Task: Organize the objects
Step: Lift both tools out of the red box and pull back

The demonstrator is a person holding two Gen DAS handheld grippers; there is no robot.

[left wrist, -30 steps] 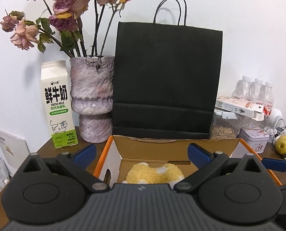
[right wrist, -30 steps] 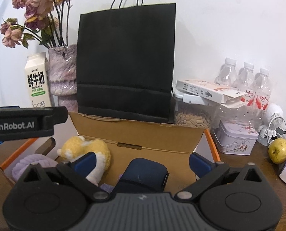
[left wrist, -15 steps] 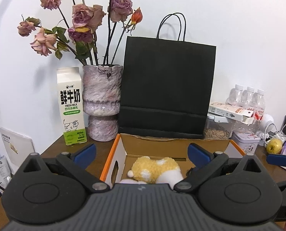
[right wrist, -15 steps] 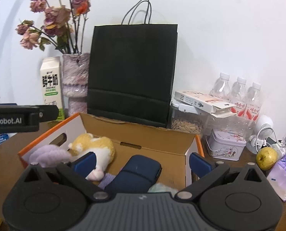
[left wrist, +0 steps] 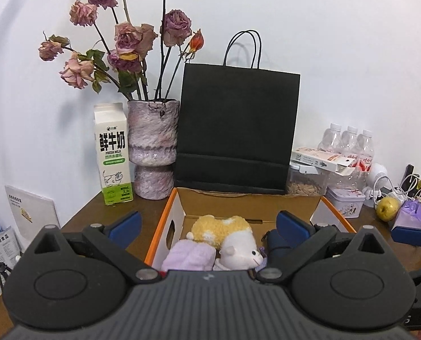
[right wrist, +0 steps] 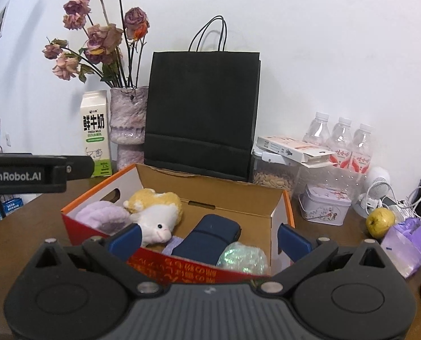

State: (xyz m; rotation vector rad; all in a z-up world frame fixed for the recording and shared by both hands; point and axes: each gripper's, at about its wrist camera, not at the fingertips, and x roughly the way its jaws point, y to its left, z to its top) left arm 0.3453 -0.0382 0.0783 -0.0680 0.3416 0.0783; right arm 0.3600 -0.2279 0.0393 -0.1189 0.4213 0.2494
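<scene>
— Both the left gripper [left wrist: 207, 223] and the right gripper [right wrist: 209, 236] hang with jaws apart, holding nothing; the plush toy [right wrist: 153, 215] and navy case [right wrist: 207, 238] lie in the cardboard box [right wrist: 279, 221].

— Risk?

— Reaching past carelessly could topple the vase [right wrist: 128, 124] or milk carton [right wrist: 95, 133] behind.

open-topped cardboard box [right wrist: 278, 206] sat mid-table, its mouth unobstructed from above, though a yellow-white plush [right wrist: 156, 212], a purple plush [right wrist: 102, 215], a navy case [right wrist: 207, 238] and an iridescent bundle [right wrist: 243, 256] filled most of its floor. black paper bag [right wrist: 201, 113] stood as a wall just behind the box, with vase [right wrist: 128, 124] and milk carton [right wrist: 95, 133] closing the back left. right of the box a tin [right wrist: 325, 208], seed jar [right wrist: 275, 174], bottles [right wrist: 343, 138], apple [right wrist: 380, 222] and purple pouch [right wrist: 406, 243] crowded the table [right wrist: 26, 226], whose left front lay bare.
</scene>
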